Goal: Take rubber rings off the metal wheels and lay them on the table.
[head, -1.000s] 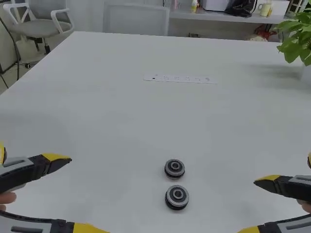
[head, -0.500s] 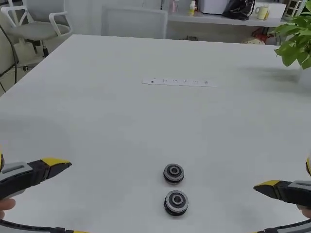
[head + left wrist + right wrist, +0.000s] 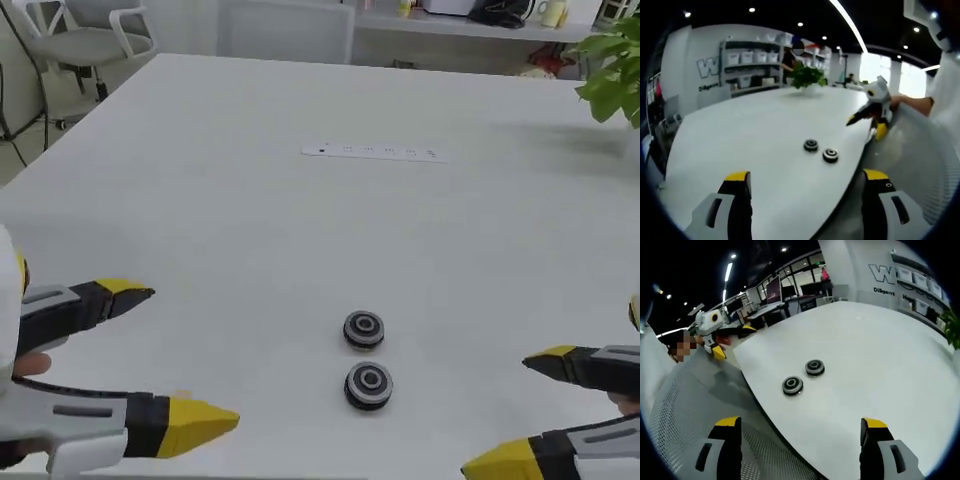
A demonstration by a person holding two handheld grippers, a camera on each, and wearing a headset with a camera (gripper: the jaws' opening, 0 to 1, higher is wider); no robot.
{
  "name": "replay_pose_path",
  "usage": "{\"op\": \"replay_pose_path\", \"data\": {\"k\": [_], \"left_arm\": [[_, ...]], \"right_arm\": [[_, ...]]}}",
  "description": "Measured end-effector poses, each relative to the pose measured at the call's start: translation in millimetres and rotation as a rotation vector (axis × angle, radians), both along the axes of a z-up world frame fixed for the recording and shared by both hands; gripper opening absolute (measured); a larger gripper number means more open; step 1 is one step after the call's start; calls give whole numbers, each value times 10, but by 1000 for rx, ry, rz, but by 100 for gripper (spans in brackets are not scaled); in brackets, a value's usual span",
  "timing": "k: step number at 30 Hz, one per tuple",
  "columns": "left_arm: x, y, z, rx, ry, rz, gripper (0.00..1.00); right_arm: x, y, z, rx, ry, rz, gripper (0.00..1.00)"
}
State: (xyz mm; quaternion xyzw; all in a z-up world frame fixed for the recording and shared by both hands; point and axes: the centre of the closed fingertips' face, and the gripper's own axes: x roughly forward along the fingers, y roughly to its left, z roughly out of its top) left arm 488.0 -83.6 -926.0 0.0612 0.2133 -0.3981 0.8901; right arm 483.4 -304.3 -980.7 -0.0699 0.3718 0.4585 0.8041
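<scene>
Two small metal wheels with black rubber rings lie flat near the table's front edge, the far wheel [image 3: 363,330] [image 3: 811,145] [image 3: 814,367] just behind the near wheel [image 3: 369,385] [image 3: 830,155] [image 3: 792,385]. My left gripper [image 3: 190,355] [image 3: 806,176] hovers open to their left, nothing between its yellow-tipped jaws. Open too, the right gripper [image 3: 495,413] [image 3: 800,422] hangs to their right, apart from both wheels. Each gripper faces the wheels from its side: the right gripper [image 3: 867,112] appears in the left gripper view, the left gripper [image 3: 715,335] in the right gripper view.
A white power strip [image 3: 368,152] lies mid-table, well behind the wheels. A potted plant [image 3: 615,75] [image 3: 807,77] stands at the far right corner. An office chair [image 3: 85,40] stands beyond the far left corner. The white table [image 3: 250,230] is broad and flat.
The left gripper has come up and inward, so both its jaws now show in the head view. The right gripper's lower jaw shows more. The wheels lie as before.
</scene>
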Motion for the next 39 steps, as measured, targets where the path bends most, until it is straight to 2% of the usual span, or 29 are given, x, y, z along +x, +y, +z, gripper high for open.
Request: {"op": "replay_pose_path", "data": {"k": [6, 11, 22, 24, 29, 35, 39], "left_arm": [[4, 15, 27, -8, -11, 12, 92], [4, 5, 56, -26, -18, 11, 92], [-17, -11, 68, -30, -16, 9, 91], [-34, -35, 45, -36, 0, 1, 91], [-91, -50, -67, -13, 54, -13, 91], [-90, -23, -93, -11, 70, -4, 91], [-84, -25, -94, -28, 78, -2, 90]], "right_arm": [[13, -17, 39, 22, -10, -28, 99], [6, -34, 29, 28, 1, -45, 99], [-20, -32, 6, 32, 19, -41, 99], [-18, -39, 5, 32, 19, -45, 99], [-36, -34, -8, 27, 27, -40, 99], [-37, -9, 6, 48, 41, -45, 99], [-59, -6, -19, 35, 50, -31, 99]]}}
